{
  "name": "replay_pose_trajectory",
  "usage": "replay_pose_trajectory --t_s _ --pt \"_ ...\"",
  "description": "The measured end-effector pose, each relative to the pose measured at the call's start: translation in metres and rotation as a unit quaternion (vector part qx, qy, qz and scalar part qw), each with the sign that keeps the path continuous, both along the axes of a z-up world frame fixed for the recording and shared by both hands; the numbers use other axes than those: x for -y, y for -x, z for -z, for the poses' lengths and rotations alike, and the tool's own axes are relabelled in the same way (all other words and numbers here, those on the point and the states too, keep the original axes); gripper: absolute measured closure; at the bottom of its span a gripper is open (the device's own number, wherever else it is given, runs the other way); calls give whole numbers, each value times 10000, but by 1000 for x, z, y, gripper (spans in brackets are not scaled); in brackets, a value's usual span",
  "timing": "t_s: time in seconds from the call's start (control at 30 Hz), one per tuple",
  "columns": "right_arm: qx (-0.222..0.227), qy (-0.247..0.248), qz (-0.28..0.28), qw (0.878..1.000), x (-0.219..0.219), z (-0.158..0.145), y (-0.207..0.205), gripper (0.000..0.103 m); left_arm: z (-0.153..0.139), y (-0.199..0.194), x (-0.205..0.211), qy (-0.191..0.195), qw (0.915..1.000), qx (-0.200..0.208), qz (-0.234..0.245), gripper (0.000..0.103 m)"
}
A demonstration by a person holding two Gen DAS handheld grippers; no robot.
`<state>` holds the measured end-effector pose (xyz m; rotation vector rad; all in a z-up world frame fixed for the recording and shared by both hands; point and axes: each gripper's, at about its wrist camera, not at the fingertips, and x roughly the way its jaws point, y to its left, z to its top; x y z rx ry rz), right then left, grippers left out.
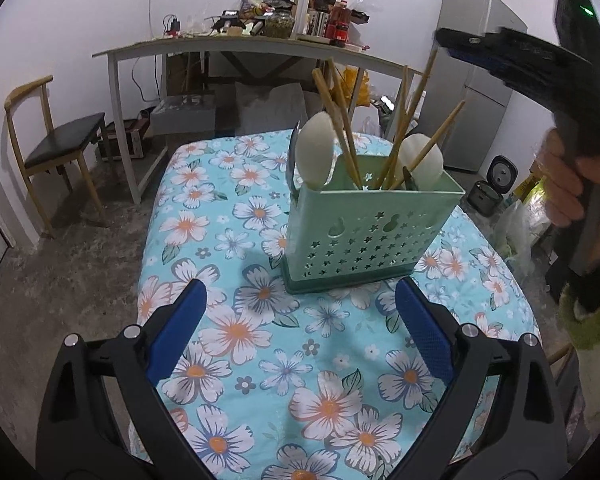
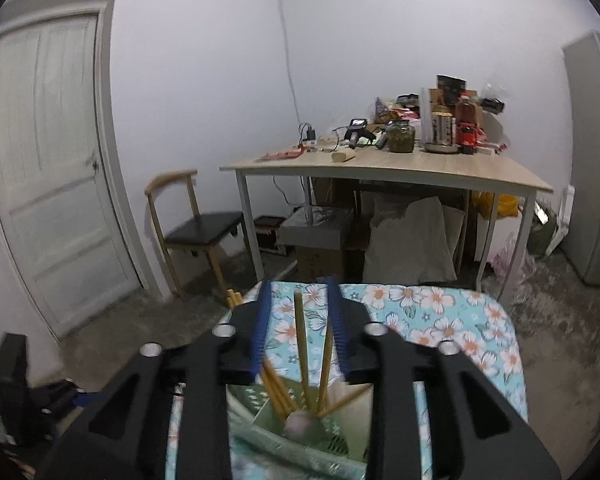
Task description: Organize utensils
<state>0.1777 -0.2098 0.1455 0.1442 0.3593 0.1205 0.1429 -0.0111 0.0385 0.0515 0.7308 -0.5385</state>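
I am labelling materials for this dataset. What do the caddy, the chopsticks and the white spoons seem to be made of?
Caddy: probably moulded plastic, matte mint green, with thin walls and punched star holes.
Chopsticks: likely bamboo or wood, with a dull tan, unpainted look.
White spoons: smooth cream bowls, either plastic or ceramic; the pictures cannot show which.

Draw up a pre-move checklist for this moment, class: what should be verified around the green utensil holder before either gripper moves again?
1. Utensil holder upright on the floral tablecloth: ok.
2. Chopsticks and white spoons standing inside the holder: ok.
3. Left gripper open, empty, short of the holder: ok.
4. Right gripper above the holder, fingers apart: ok.
5. Chopstick between its pads free or gripped: cannot tell.
6. Loose utensils left on the tablecloth: none seen; ok.
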Motion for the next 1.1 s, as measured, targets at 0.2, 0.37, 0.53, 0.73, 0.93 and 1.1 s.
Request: replay_pose_trajectory --t_s 0.2,0.37,0.53,0.73,0.93,1.1 --pt "31 -676 215 9975 19 6 64 57 -13 13 9 -212 9988 394 -202 8" --pt "-418 -876 430 9944 17 37 103 48 -18 24 23 -673 9944 594 -563 8" --pt "-1117 -915 675 9872 9 79 129 47 -17 36 36 -900 9927 490 -643 8" --pt "-1371 -867 783 9836 5 96 148 40 -23 49 45 -1072 9870 707 -971 8" --pt "-1557 -597 872 9821 3 104 153 39 -28 49 48 -1204 9811 556 -1410 8" --pt "-1501 -362 951 9834 1 99 157 34 -31 51 36 -782 9792 395 -1830 8"
